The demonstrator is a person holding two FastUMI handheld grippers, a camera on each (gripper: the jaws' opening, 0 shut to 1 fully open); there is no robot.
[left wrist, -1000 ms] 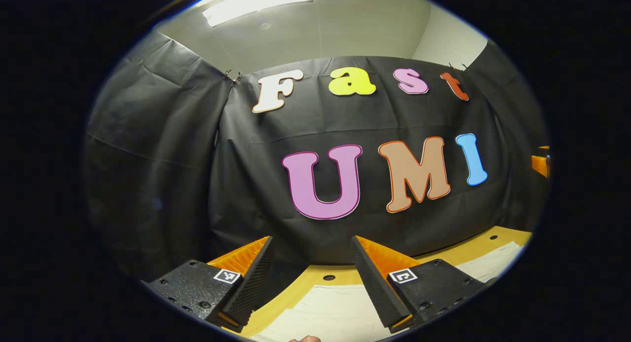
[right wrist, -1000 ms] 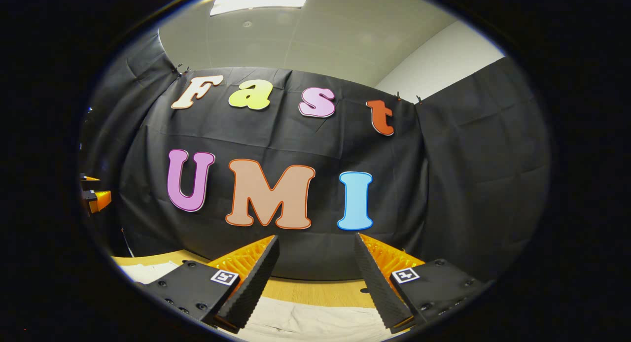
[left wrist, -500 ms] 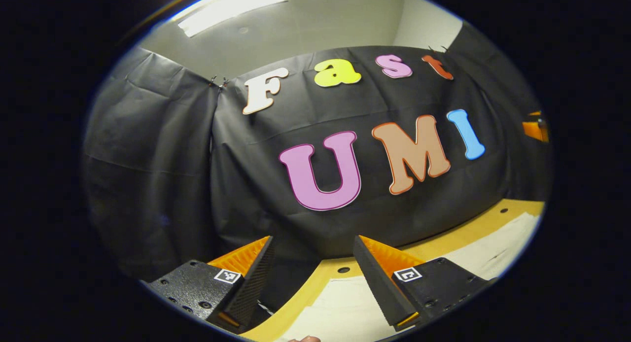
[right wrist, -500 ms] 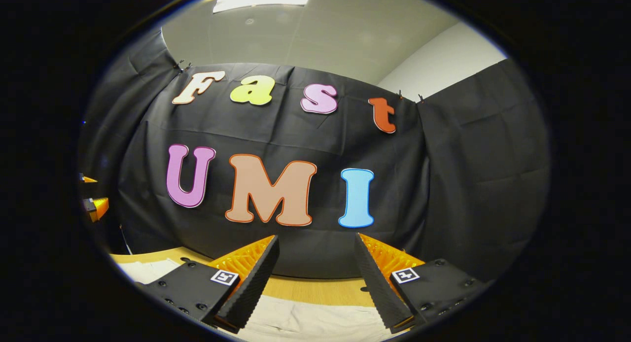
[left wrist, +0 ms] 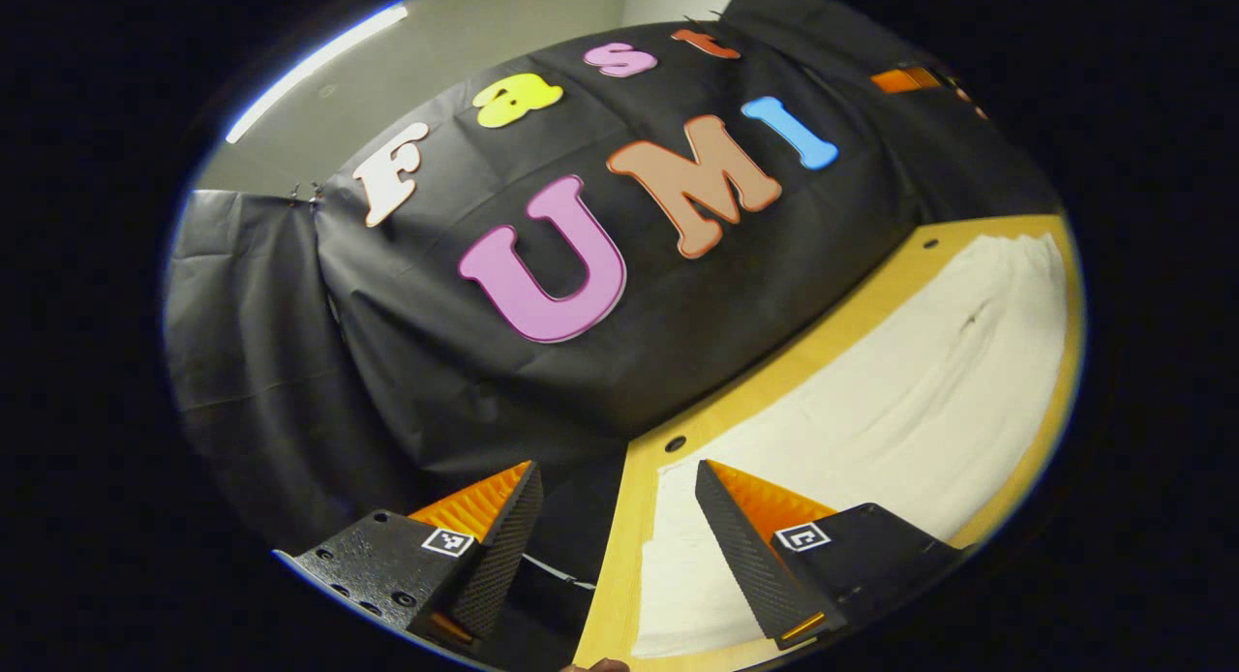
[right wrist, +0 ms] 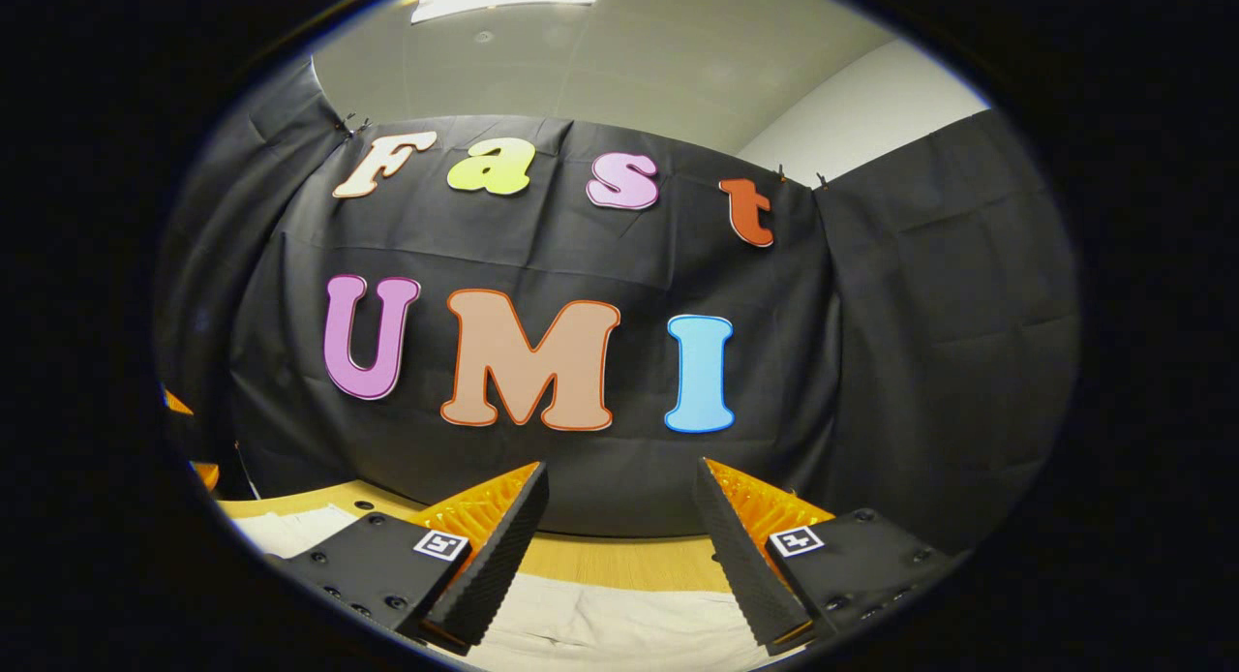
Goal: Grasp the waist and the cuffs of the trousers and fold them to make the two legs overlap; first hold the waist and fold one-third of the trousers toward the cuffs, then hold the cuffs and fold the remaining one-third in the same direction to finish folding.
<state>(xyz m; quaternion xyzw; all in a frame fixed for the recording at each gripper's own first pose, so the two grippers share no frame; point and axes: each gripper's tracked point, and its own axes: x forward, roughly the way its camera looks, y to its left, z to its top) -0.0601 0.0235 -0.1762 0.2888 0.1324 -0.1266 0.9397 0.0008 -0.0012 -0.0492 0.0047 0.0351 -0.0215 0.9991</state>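
A black cloth wall [right wrist: 929, 343] backs a wooden table [left wrist: 619, 546]. The left gripper [left wrist: 615, 478] has its fingers apart, empty, above the table's left end. The right gripper [right wrist: 619, 476] is likewise spread and empty. Pale trousers [left wrist: 900, 401] lie flat below both.

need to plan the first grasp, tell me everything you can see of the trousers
The trousers are off-white, of a woven-looking cloth, lying flat along the yellow wooden table, with soft lengthwise wrinkles and a small dark mark near the far end. In the left gripper view one end lies squarely by the table's near edge, under the open left gripper, which does not hold it. In the right gripper view a creased stretch lies below the open right gripper. Waist and cuffs cannot be told apart.
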